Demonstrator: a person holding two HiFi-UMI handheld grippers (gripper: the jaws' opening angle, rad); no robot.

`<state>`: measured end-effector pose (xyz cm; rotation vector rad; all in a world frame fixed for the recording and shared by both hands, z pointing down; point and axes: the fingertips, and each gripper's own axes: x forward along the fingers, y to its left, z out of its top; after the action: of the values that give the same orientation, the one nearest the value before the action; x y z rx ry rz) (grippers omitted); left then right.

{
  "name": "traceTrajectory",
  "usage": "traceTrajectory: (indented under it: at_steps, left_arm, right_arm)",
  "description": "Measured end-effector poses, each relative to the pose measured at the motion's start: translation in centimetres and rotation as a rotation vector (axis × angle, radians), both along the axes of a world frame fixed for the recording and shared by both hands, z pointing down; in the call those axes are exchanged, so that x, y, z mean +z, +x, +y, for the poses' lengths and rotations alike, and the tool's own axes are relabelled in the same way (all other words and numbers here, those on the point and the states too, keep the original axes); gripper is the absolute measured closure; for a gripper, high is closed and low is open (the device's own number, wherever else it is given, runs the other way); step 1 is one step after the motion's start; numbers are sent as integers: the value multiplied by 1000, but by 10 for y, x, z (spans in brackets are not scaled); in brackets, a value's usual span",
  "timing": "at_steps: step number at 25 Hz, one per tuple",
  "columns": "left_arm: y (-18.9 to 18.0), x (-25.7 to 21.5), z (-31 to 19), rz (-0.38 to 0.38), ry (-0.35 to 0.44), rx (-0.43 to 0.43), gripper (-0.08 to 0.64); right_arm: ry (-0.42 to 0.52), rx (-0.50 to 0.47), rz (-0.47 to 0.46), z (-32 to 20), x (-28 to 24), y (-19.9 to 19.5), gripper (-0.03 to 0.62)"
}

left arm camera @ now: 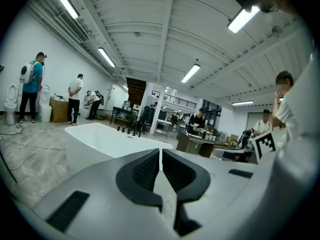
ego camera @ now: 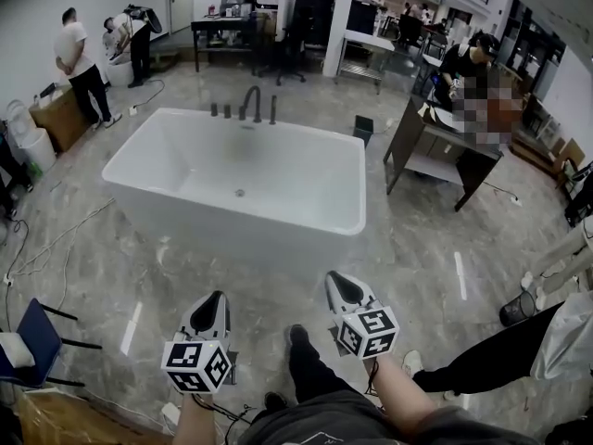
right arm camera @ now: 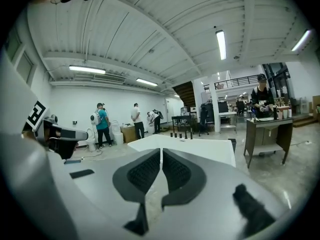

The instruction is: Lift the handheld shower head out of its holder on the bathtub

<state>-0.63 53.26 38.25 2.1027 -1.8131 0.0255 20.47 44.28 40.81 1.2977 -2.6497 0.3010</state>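
Shower head (ego camera: 272,109) at tub (ego camera: 278,170) rim: tiny, v. unclear.

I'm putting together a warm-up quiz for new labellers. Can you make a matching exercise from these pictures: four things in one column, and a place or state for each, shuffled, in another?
Things:
1. bathtub
2. dark tap fittings
3. left gripper
4. blue chair

Places or states:
A. jaws shut, nothing between them
B. lower left corner of the head view
C. white, standing free on the grey floor
D. in a row on the tub's far rim

Pairs: 1-C, 2-D, 3-A, 4-B
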Motion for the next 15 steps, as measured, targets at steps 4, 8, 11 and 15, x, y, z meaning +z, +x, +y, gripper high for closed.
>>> traceTrajectory:
  at_steps: [4, 8, 11, 15]
  left_arm:
    - [-6, 5, -32, -1, -8, -17, 531]
    - [-13, 8, -80, -10, -12, -39, 531]
    - [-17, 9, -120, -15, -20, -40, 531]
    - [-23, 10, -173, -23, -28, -45, 531]
  right_arm:
    - [-16, -19, -19, -37, 9, -8, 565]
    - [-19, -45, -34, -91, 13, -19, 565]
    - [-22, -52, -46, -137, 12, -28, 565]
    - [-26, -60, -60, -193, 13, -39, 565]
